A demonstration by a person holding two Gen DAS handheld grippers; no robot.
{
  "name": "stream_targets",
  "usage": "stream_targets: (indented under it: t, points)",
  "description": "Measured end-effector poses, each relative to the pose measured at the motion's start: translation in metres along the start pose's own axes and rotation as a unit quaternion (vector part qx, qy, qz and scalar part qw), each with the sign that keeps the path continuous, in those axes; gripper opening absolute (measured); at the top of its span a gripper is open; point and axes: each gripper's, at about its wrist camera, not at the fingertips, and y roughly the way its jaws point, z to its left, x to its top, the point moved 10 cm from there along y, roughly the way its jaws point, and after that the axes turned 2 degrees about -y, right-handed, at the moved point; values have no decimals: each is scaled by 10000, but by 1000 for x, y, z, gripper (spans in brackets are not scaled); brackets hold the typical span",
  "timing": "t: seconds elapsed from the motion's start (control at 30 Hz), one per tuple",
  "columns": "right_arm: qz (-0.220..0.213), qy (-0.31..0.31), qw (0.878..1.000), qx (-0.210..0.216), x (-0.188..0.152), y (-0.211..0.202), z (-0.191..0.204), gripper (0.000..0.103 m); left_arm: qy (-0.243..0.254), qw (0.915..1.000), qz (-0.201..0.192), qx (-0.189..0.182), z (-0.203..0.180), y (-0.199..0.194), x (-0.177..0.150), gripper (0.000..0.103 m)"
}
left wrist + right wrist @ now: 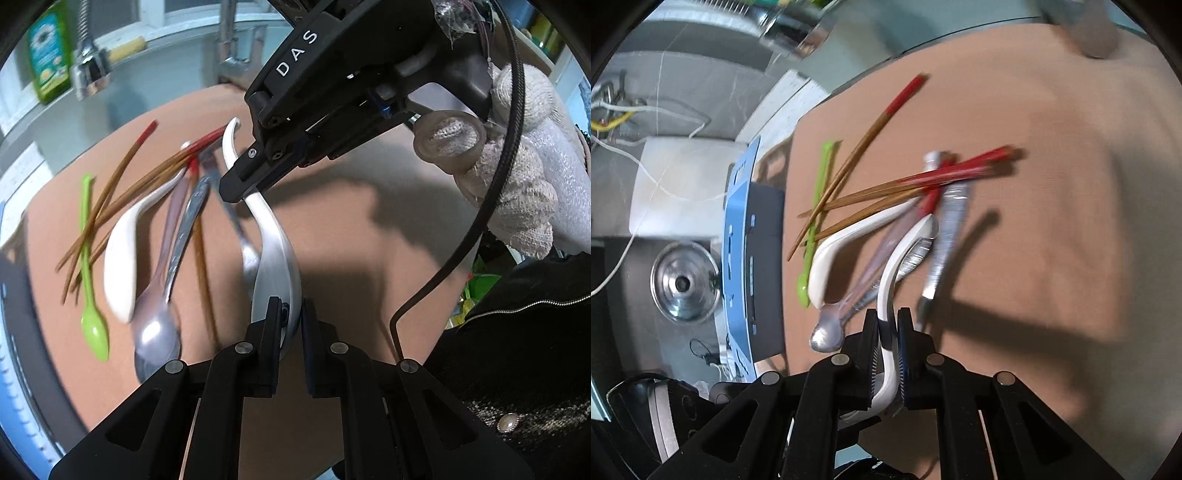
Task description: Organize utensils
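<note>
Left wrist view: we held one white spoon (275, 258) clenched in both tools, left tool (288, 314) at its bowl, right tool (243, 192) on its handle, to lift it clear of the pile.

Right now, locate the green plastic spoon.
The green plastic spoon lies on the tan mat, leftmost of the pile in both views, crossed by chopsticks, beside a white spoon.

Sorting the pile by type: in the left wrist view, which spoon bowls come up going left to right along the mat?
green plastic spoon → white ceramic spoon lying on the mat → metal spoon → white spoon held by both grippers
</note>
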Motion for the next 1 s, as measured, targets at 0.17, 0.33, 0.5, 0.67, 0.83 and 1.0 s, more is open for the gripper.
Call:
stream_targets:
  t: [0.17, 0.33, 0.5, 0.67, 0.83, 1.0]
  points:
    - [-179, -54, 9998, 27, 5, -20, 4, 9, 73, 9998, -155, 54, 8, -13, 10, 9]
    - [-307, -208, 9992, 151, 13, -28, 29, 10, -9, 9992, -346, 208, 19, -37, 11, 9]
    - [-269, -455, 9982, 285, 22, -21, 69, 10, -186, 9973, -495, 501, 38, -69, 2, 9]
    - [-158, -829, 9957, 393, 30, 0, 125, 10, -437, 9935, -616, 847, 58, -106, -18, 9]
    - [-4, -1240, 9912, 462, 32, 31, 184, 10, -767, 9876, -696, 1180, 92, -134, -46, 9]
    - [255, -1618, 9854, 462, 23, 76, 238, 10, -1183, 9803, -690, 1425, 128, -152, -82, 9]
